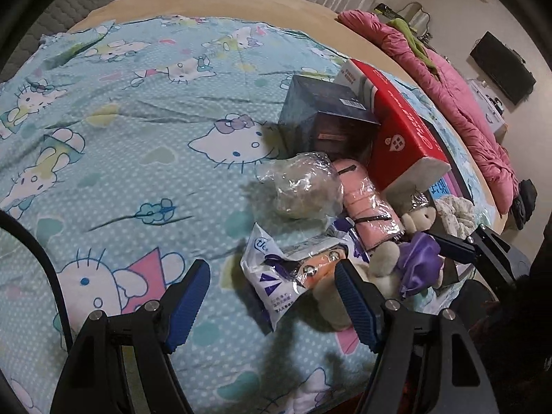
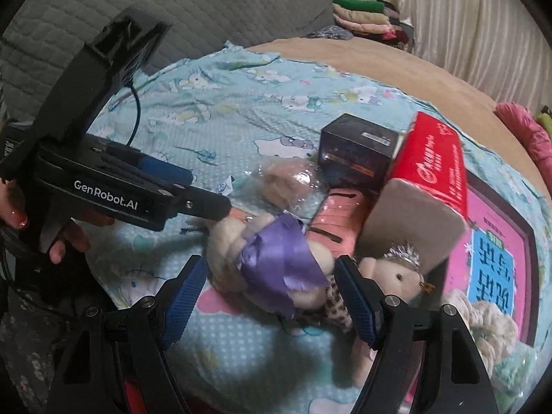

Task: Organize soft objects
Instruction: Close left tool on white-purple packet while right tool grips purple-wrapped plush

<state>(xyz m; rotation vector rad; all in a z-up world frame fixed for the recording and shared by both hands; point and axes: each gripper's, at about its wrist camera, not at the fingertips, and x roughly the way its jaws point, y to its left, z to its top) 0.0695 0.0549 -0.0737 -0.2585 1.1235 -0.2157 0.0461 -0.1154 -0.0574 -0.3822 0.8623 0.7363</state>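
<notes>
Both jaws spread; plush doll (image 2: 276,269) (purple dress) lies crosswise between right gripper (image 2: 269,296) pads.

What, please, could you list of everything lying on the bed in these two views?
Plush doll in purple satin dress: one, cream, between the right tongs' fingers.
Red cardboard box: one, leaning behind the doll.
Dark square box: one, navy, left of the red box.
Pink wrapped bundle: one, in front of the boxes.
Clear plastic bag of beige stuffing: one, left of the bundle.
White tissue packet: one, nearest the left tongs.
Pink book: one, flat at right.
Cartoon-cat bedsheet: one, light blue, under everything.
Left tongs: open.
Right tongs: open.
</notes>
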